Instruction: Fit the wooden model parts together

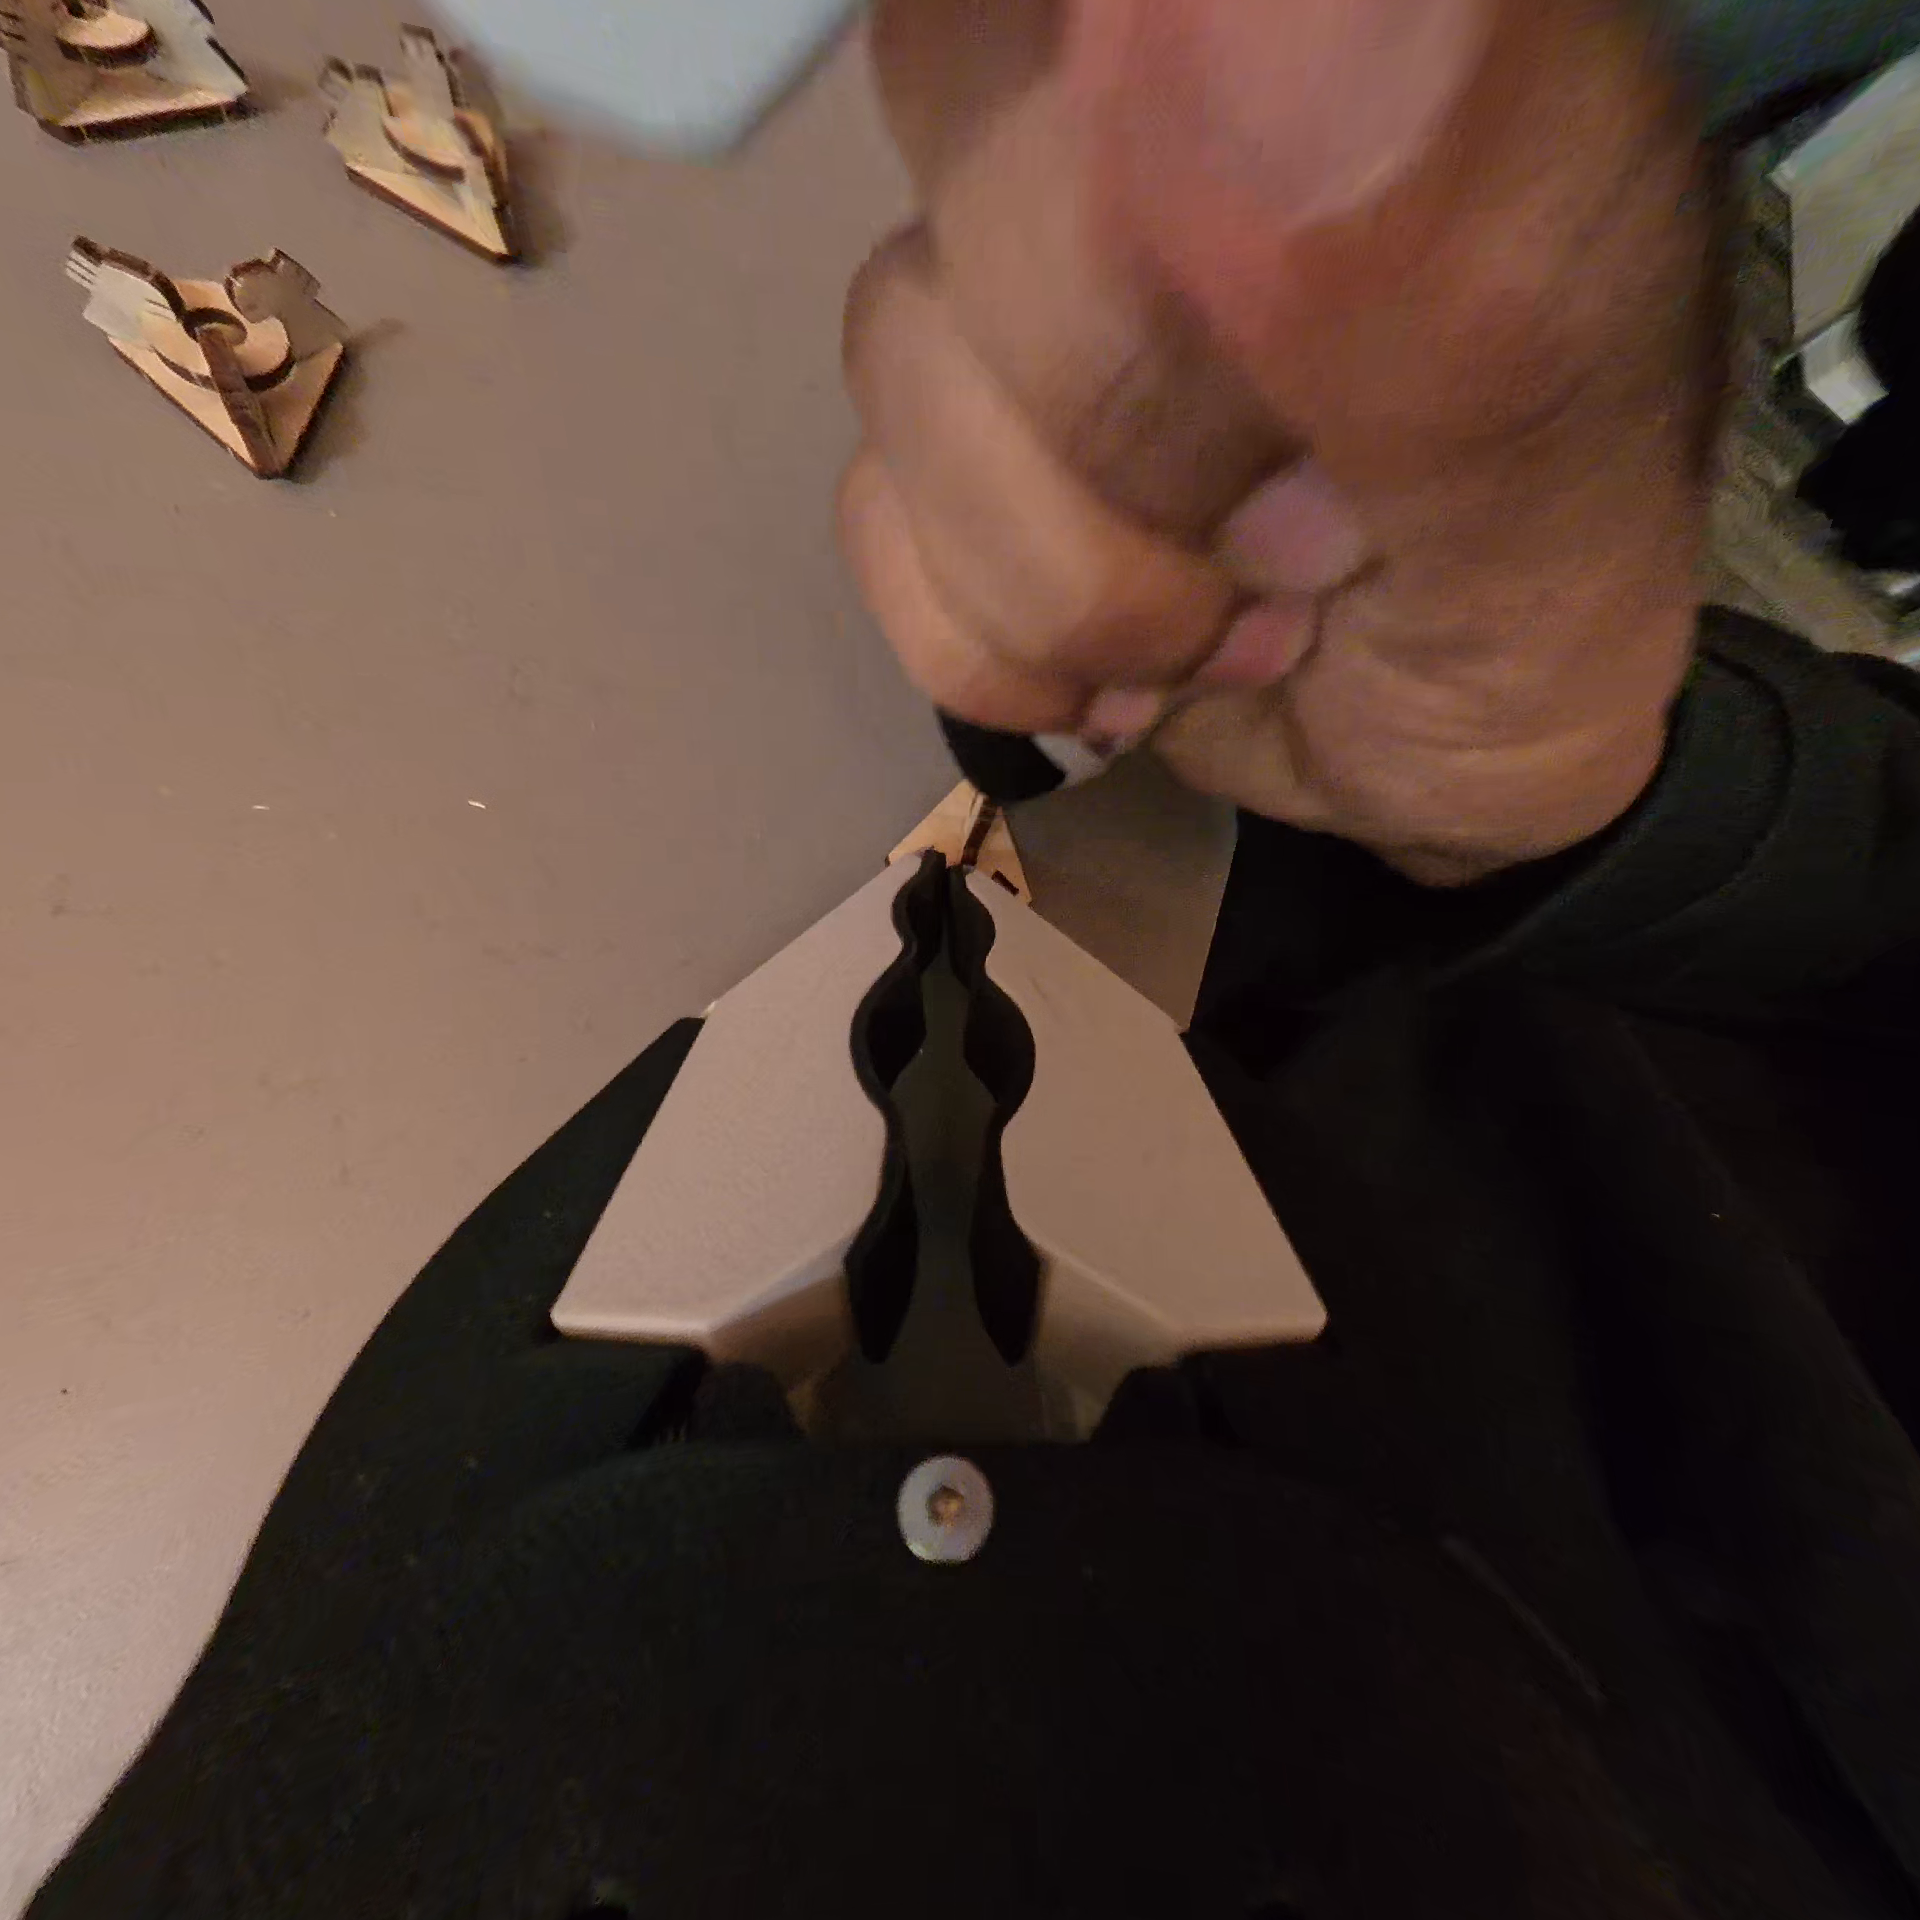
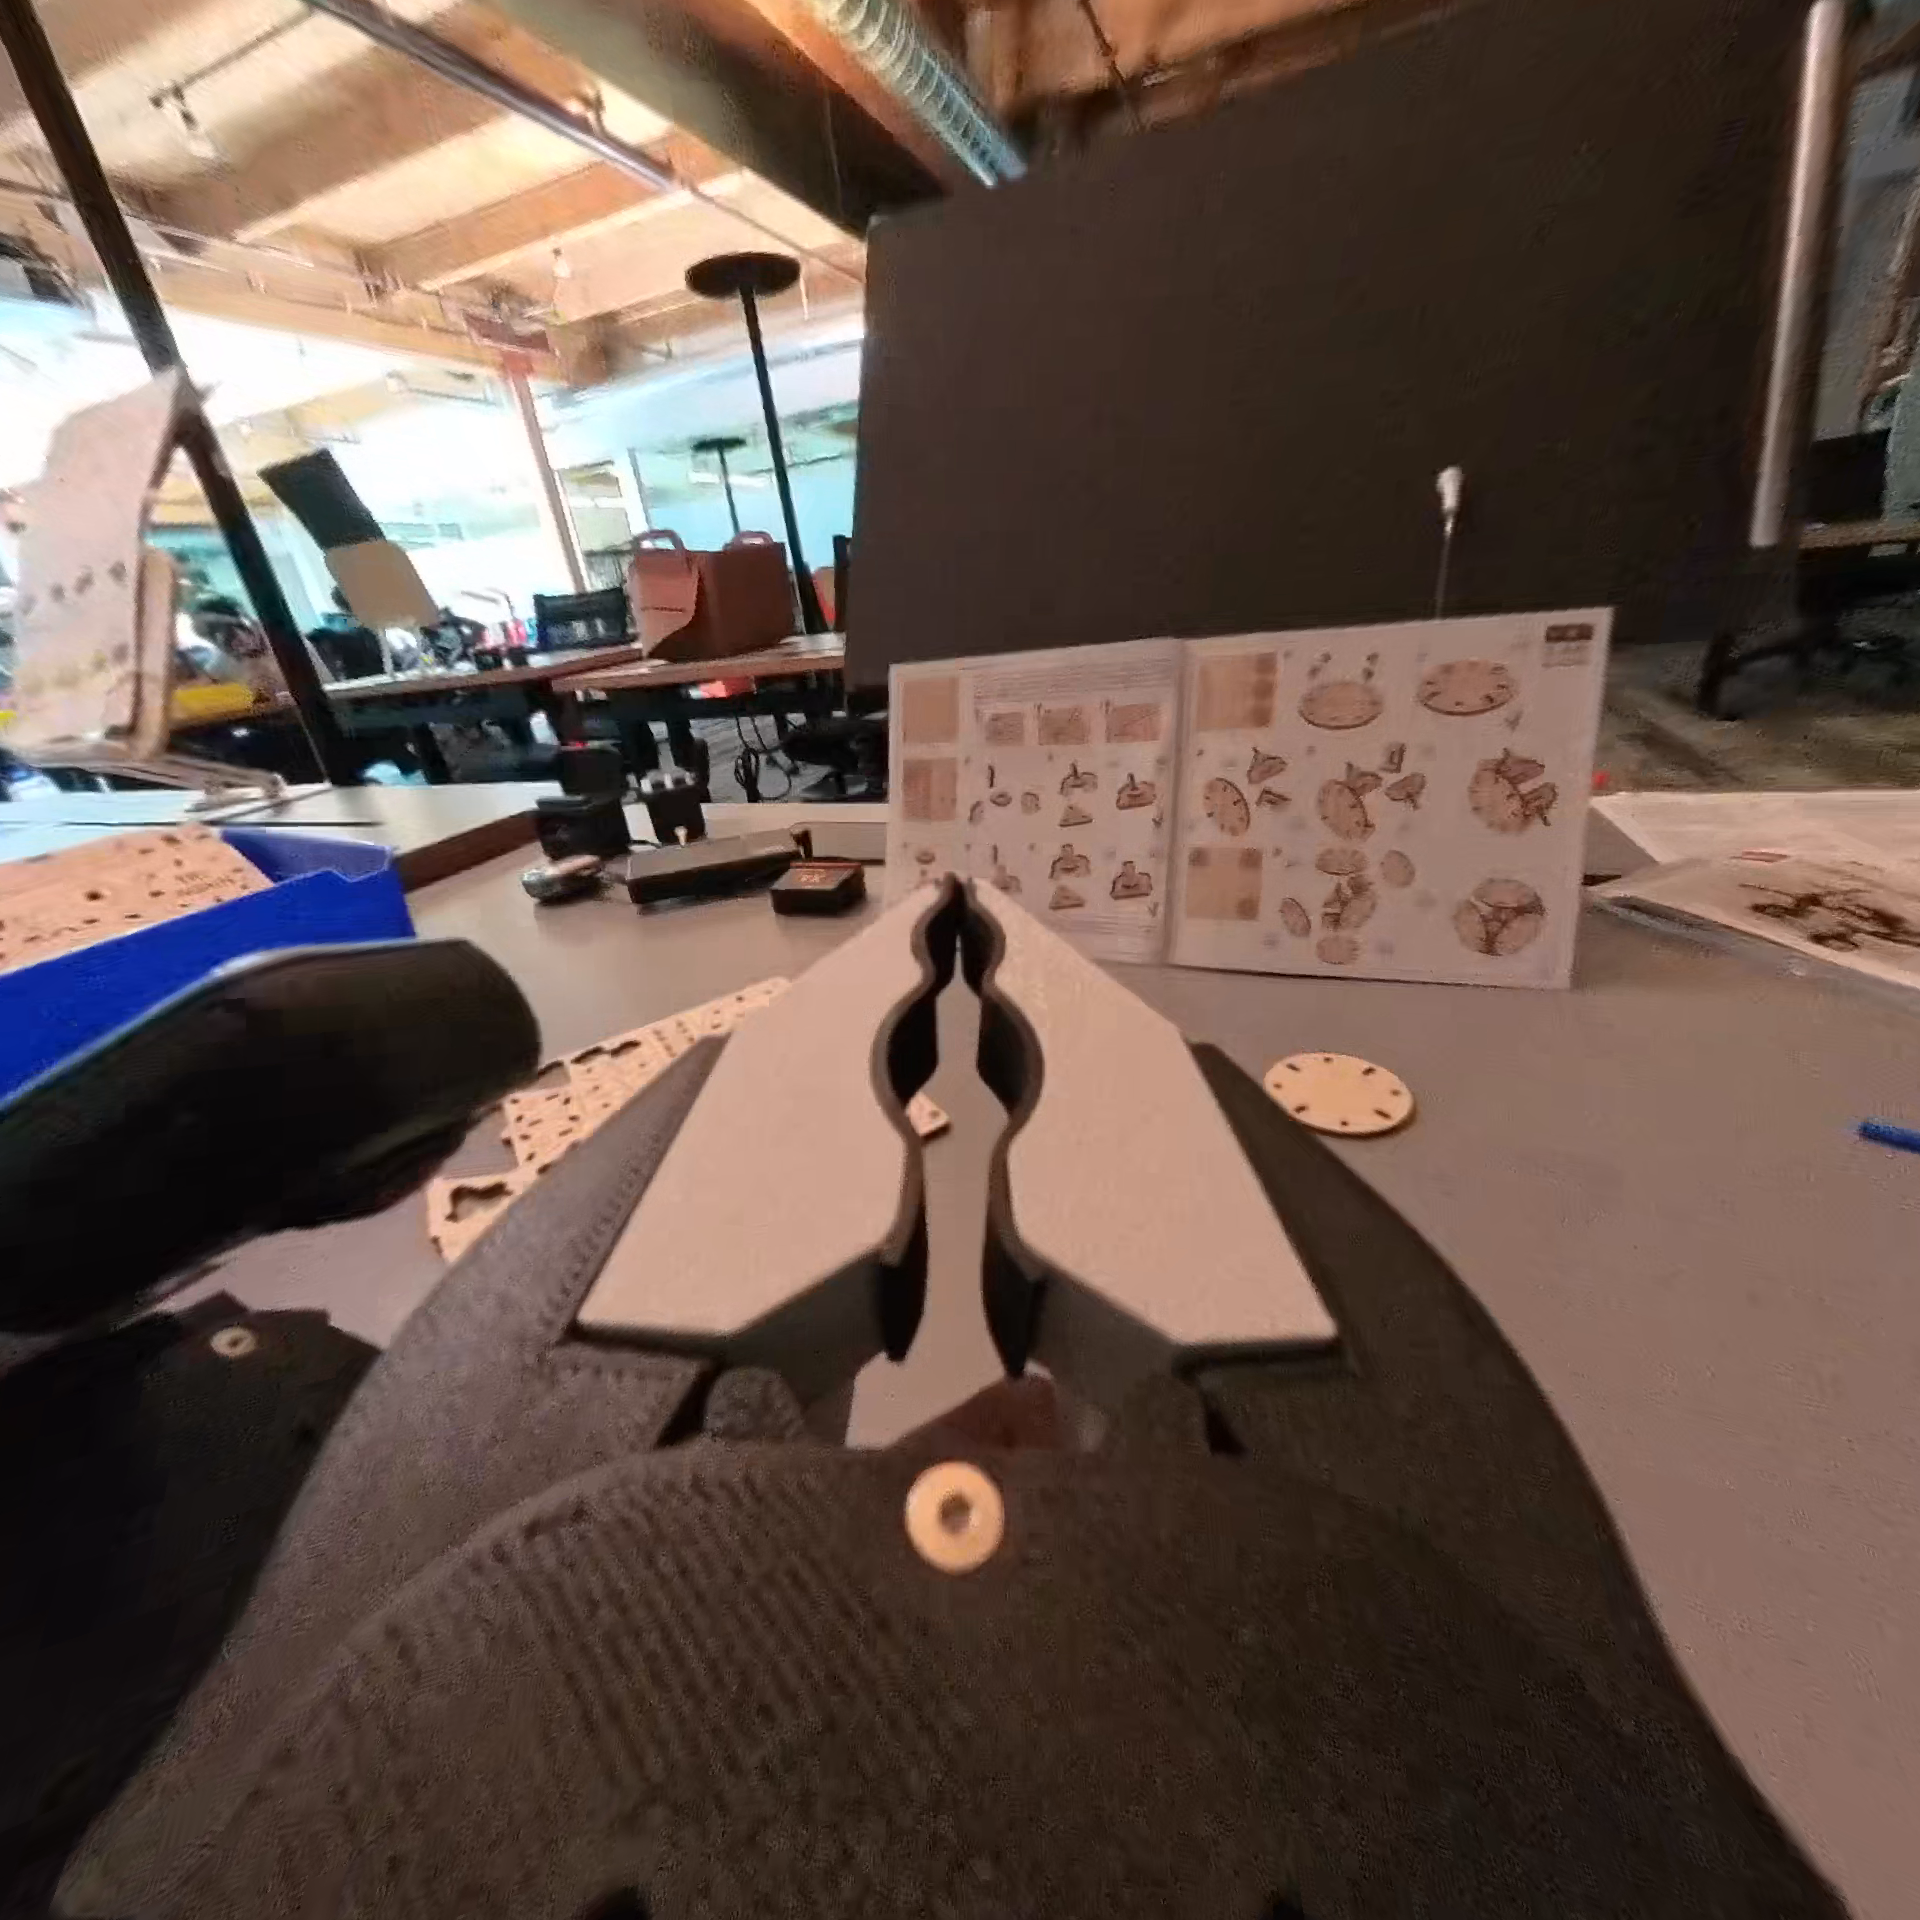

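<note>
In the left wrist view my left gripper (image 1: 943, 864) points down at the grey table (image 1: 416, 727). Its fingertips are closed on the thin dark-edged rib of a small pale wooden piece (image 1: 951, 831), which is mostly hidden behind the fingers. A person's hand (image 1: 1247, 416) is clenched on a black handle end (image 1: 997, 764) just above that piece. In the right wrist view my right gripper (image 2: 961, 894) is shut with nothing between its tips. It is held above the table, facing an open instruction booklet (image 2: 1247, 810).
Three small wooden assemblies (image 1: 223, 353) (image 1: 436, 145) (image 1: 114, 62) stand on the table at the far left. A wooden disc (image 2: 1338, 1093), a cut-out plywood sheet (image 2: 623, 1081), a blue bin (image 2: 208, 935) and black devices (image 2: 717, 868) lie around the right gripper.
</note>
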{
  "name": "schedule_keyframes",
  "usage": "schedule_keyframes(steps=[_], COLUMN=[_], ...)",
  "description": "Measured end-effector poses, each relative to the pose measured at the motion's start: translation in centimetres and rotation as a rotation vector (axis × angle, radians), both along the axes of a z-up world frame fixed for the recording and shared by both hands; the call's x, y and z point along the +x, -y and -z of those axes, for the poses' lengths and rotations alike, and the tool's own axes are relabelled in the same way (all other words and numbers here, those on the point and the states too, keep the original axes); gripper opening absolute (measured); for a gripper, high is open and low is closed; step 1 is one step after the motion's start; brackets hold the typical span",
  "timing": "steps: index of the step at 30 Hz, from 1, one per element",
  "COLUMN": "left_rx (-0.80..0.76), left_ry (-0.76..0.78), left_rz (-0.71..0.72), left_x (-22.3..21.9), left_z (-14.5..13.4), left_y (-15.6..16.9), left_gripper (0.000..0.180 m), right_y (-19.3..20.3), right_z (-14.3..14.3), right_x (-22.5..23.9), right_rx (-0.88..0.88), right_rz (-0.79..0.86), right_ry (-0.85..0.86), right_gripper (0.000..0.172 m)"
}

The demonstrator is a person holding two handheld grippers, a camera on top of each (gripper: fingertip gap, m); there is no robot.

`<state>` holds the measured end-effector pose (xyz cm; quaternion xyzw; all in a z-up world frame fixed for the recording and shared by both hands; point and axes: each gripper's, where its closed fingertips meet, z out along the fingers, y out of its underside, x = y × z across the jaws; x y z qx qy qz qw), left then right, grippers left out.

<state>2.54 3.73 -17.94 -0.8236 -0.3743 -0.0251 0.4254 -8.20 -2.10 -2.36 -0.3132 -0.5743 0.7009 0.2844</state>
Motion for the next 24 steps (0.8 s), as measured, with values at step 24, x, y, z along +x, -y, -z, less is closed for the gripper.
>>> schedule_keyframes(steps=[24], left_rx=[-0.013], left_ry=[-0.016], left_rz=[-0.005], left_x=[-0.1], left_z=[0.0], left_y=[0.0], left_gripper=[0.003], right_y=[2.0], right_z=[0.8], right_x=[-0.1], right_rx=[0.082], right_rz=[-0.041], right_ry=[-0.005], right_gripper=[0.0])
